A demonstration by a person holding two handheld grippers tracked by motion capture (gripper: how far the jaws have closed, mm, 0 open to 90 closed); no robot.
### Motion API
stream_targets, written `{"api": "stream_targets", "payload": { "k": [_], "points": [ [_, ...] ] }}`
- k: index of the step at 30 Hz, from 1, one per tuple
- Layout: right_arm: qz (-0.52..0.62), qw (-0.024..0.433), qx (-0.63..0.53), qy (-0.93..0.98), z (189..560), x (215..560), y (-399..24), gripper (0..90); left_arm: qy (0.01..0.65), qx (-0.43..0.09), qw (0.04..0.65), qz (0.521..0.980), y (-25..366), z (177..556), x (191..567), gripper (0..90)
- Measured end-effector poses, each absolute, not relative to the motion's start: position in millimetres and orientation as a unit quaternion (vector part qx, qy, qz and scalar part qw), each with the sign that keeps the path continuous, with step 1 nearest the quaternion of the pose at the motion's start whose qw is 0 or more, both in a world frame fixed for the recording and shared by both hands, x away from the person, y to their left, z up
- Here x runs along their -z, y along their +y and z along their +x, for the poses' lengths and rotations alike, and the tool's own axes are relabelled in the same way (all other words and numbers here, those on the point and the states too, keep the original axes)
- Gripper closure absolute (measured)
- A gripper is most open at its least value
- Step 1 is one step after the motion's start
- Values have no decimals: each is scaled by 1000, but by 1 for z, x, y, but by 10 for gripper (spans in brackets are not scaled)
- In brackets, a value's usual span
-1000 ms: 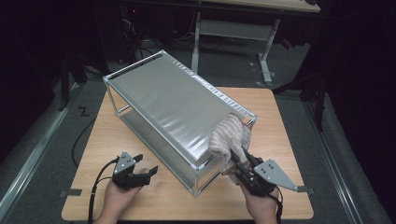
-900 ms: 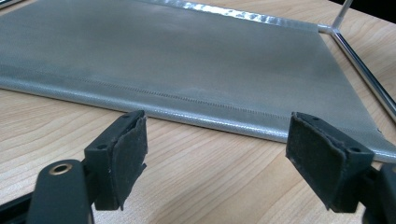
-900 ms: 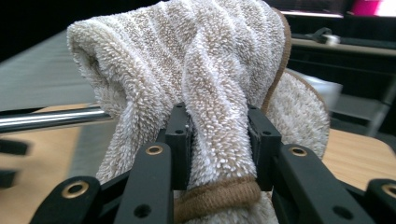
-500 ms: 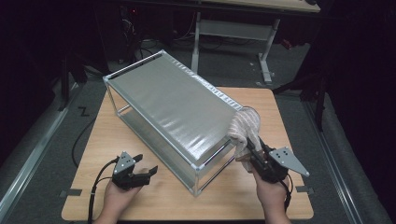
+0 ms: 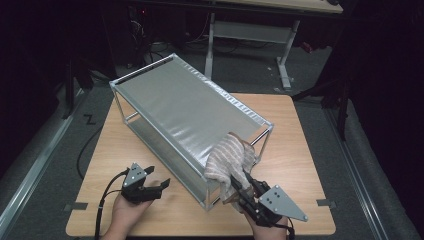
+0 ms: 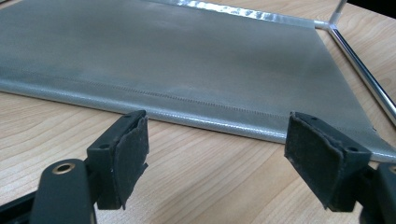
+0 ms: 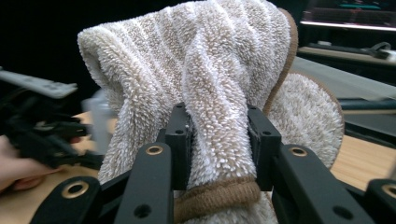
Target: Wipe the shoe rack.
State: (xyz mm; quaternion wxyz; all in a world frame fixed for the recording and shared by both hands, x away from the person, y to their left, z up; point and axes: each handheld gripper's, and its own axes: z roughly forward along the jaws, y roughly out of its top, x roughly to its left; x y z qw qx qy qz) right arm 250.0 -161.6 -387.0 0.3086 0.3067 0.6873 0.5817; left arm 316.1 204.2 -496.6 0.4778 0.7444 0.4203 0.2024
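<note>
- A person's right gripper, at about five o'clock on the light wooden table in the high view, is clamped on a cream-and-tan striped fluffy towel with brown edging
- In the right gripper view the black jaws squeeze a gathered fold of the towel between their pads, the rest of the cloth bunching up above them and spilling to either side
- The towel rests against the near right corner of a silver fabric-covered metal-frame rack, draping over its top edge
- The rack stands diagonally across the table, running from about ten o'clock down to five o'clock
- The left gripper, at about seven o'clock near the table's front edge, has its jaws spread wide with nothing between them
- In the left gripper view the padded fingers sit low over the wood, facing the rack's lower silver fabric shelf just beyond them
</note>
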Motion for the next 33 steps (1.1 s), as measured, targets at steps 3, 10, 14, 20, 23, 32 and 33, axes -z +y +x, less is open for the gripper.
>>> {"api": "stream_targets", "payload": {
  "k": [3,10,14,20,23,32,33],
  "points": [
    [300,321,-580,686,246,384,-161,675,420,-200,478,745,204,316,497,226],
    [346,361,-560,661,264,383,-198,677,416,-198,479,748,202,316,498,234],
    [396,369,-535,648,280,396,-228,677,405,-198,481,752,198,315,498,237],
    [446,378,-502,637,290,422,-261,677,370,-201,524,740,191,306,491,252],
    [461,375,-493,636,291,437,-271,676,344,-199,547,737,178,300,482,258],
    [484,368,-467,642,293,451,-289,676,284,-200,569,745,133,274,451,277],
    [488,364,-464,644,294,453,-291,675,281,-198,575,743,127,269,451,284]
  ]
}}
